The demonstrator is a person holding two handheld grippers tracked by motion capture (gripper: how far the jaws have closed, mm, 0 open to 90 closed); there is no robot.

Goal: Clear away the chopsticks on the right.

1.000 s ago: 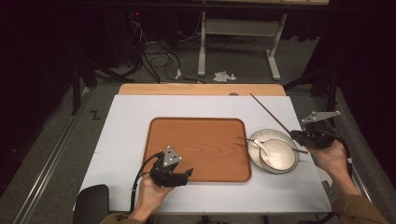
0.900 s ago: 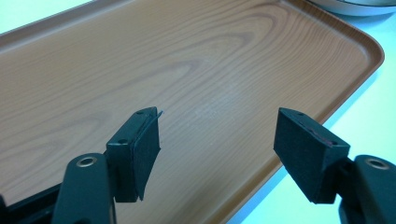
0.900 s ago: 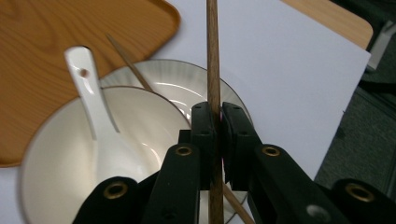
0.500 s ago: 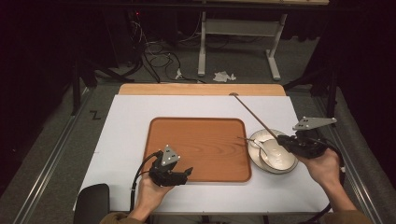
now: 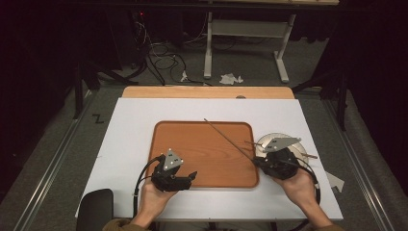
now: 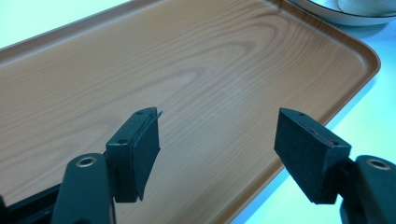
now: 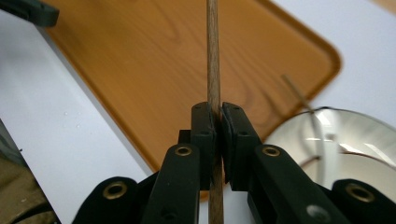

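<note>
Between the right claw pads, a thin stick stands clamped

Black left gripper, right gripper: grey triangular plates (screw-dotted), brass rivets, black cables.

Tray bare, passable; plate crowds its right edge.

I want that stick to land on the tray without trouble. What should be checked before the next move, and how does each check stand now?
1. Right gripper clamped on stick: ok.
2. Stick over tray: ok, its far end reaches across it.
3. Tray bare where the stick would lie: ok.
4. Left gripper open and holding nothing: ok.
5. Left gripper out of the stick's way: not ok, it hovers over the tray's near edge.
6. Stick clear of plate: cannot tell.
</note>
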